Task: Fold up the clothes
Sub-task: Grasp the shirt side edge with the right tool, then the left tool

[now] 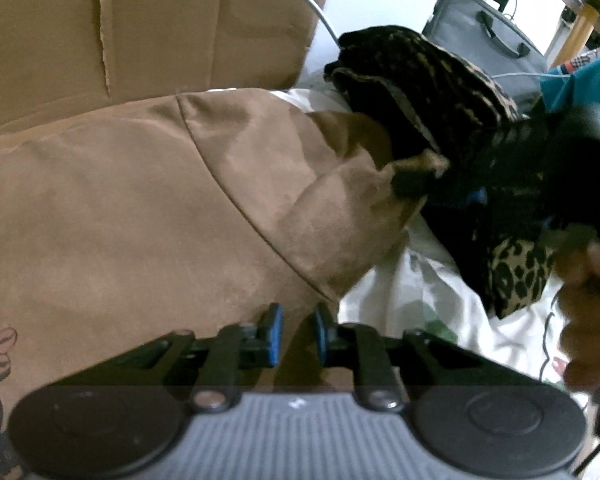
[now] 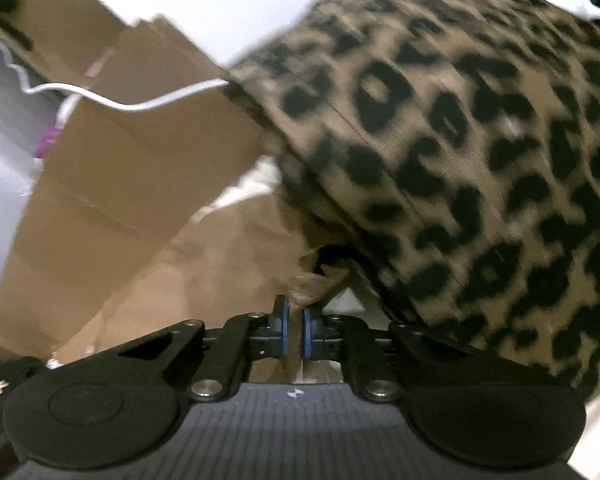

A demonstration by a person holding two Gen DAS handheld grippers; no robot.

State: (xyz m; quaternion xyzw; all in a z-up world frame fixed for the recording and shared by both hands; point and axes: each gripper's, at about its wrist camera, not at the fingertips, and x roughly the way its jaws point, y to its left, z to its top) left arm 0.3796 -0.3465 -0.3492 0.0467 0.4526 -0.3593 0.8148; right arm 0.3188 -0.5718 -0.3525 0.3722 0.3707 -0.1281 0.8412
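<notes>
- Brown garment (image 1: 148, 208) lies spread on the white bedding (image 1: 420, 292), filling the left wrist view from 9 to 12 o'clock.
- Right gripper (image 2: 295, 330) pinches the sleeve end (image 2: 312, 286), pads nearly together.
- Left gripper (image 1: 298, 334) sits narrowly apart over the fabric; grip cannot be told.
- Leopard-print clothing (image 2: 460, 152) crowds 2 o'clock; the sleeve should be pulled clear without dragging it.

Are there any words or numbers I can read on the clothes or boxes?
"IC": end of a cut-off word printed on the brown shirt, at the left edge.
"PY": lower letters of the same print, blurry, uncertain.
Cardboard: none.
Leopard cloth: none.
</notes>
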